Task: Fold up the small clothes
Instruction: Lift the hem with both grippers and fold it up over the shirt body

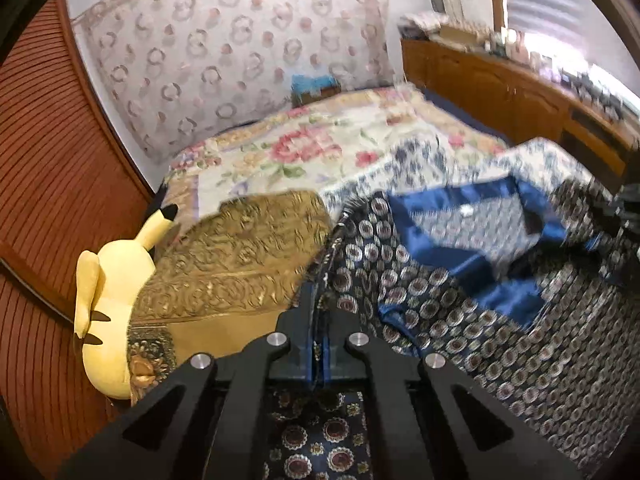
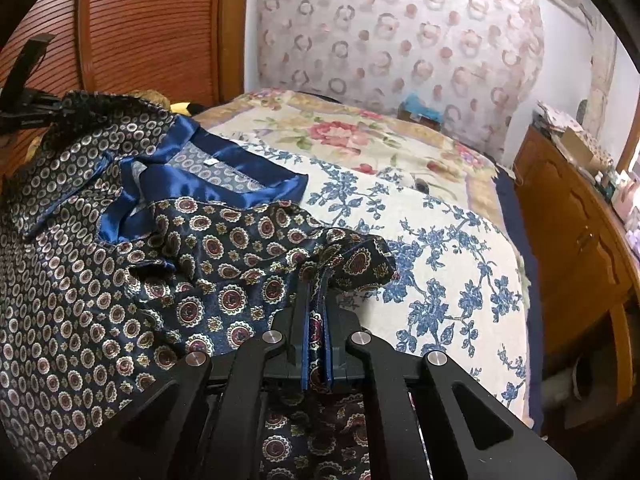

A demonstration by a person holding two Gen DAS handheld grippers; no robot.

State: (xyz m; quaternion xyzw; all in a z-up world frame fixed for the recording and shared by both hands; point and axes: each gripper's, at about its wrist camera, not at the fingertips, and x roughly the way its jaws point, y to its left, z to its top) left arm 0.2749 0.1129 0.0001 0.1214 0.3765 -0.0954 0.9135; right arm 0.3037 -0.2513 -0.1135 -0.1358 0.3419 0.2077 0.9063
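A dark navy garment [image 1: 500,312] with round medallion print and a shiny blue satin lining [image 1: 472,240] is held up over the bed. My left gripper [image 1: 318,320] is shut on one edge of it. In the right wrist view the same garment [image 2: 120,280] hangs to the left, its blue lining [image 2: 224,176] turned out. My right gripper [image 2: 316,304] is shut on a bunched corner of it. The left gripper [image 2: 28,100] shows at the far left of that view, holding the other end.
The bed has a floral bedspread [image 1: 304,148] and a white cloth with blue flowers [image 2: 440,264]. A gold pillow [image 1: 236,256] and a yellow plush toy [image 1: 116,304] lie at the left. A wooden dresser [image 2: 576,248] stands at the right, a wooden shutter door [image 1: 48,184] at the left.
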